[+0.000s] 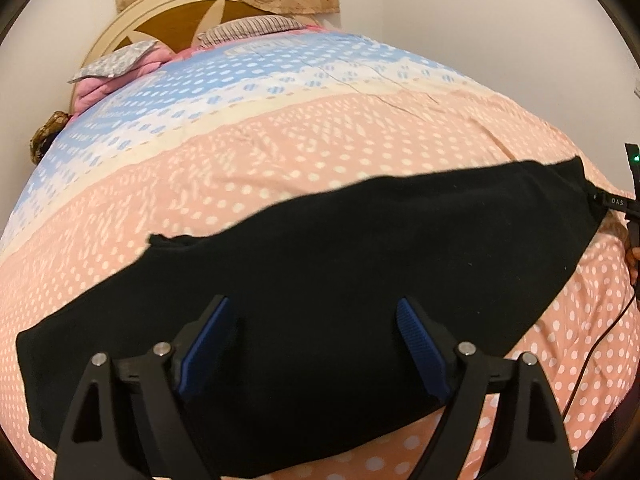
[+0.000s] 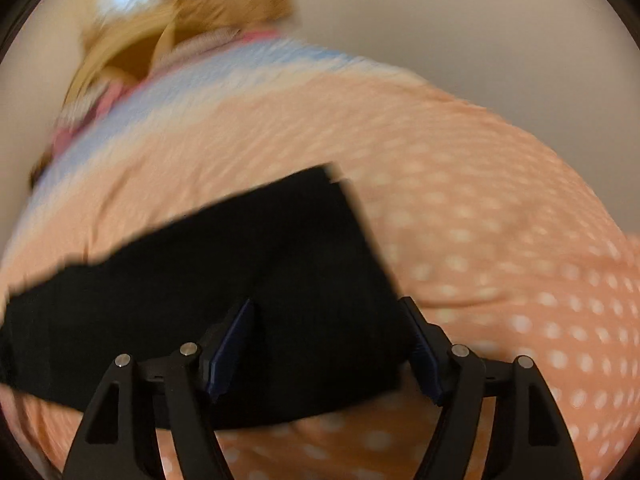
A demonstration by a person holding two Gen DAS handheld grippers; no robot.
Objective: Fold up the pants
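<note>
Black pants (image 1: pixel 360 248) lie flat as a long band across the pink dotted bedsheet (image 1: pixel 280 168), running from lower left to upper right. My left gripper (image 1: pixel 314 304) hovers over their middle, jaws wide apart and blue pads clear of the cloth, nothing held. In the blurred right wrist view, the pants (image 2: pixel 240 264) end in a straight edge just right of centre. My right gripper (image 2: pixel 329 304) stands open over that end, with its right finger near the cloth's edge and nothing gripped. Whether the fingertips touch the fabric cannot be told.
The sheet turns cream and blue toward the headboard (image 1: pixel 168 20), where pillows (image 1: pixel 116 60) are piled. A plain wall runs along the bed's far side. Black hardware with a green light and a cable (image 1: pixel 630 208) shows at the right edge. Bare sheet (image 2: pixel 500 240) lies right of the pants.
</note>
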